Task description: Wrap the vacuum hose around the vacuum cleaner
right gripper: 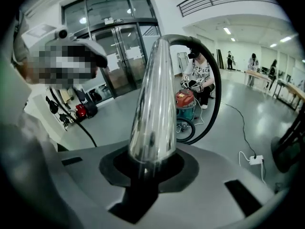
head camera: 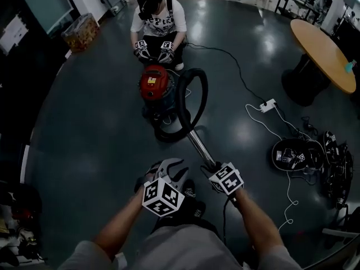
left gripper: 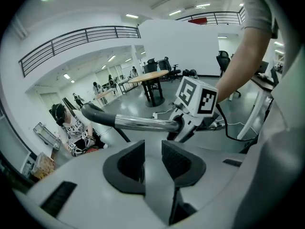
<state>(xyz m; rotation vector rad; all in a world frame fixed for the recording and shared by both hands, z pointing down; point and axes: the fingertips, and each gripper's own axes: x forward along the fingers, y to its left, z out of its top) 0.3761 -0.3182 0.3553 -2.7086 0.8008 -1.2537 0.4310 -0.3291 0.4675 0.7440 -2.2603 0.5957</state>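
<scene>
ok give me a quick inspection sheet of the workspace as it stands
surface: floor, dark and glossy.
job's things: red vacuum upright; black hose loops at its right side in the head view; metal wand runs from the hose to the right gripper.
clutter: black gear piled at right; box far left.
grippers: left gripper open, nothing between its jaws; right gripper shut on the wand.
cables: power strip on the floor; white cable trails from it past the gear; black cable reaches it from near the vacuum.
surroundings: person crouched behind the vacuum; round table at right.
</scene>
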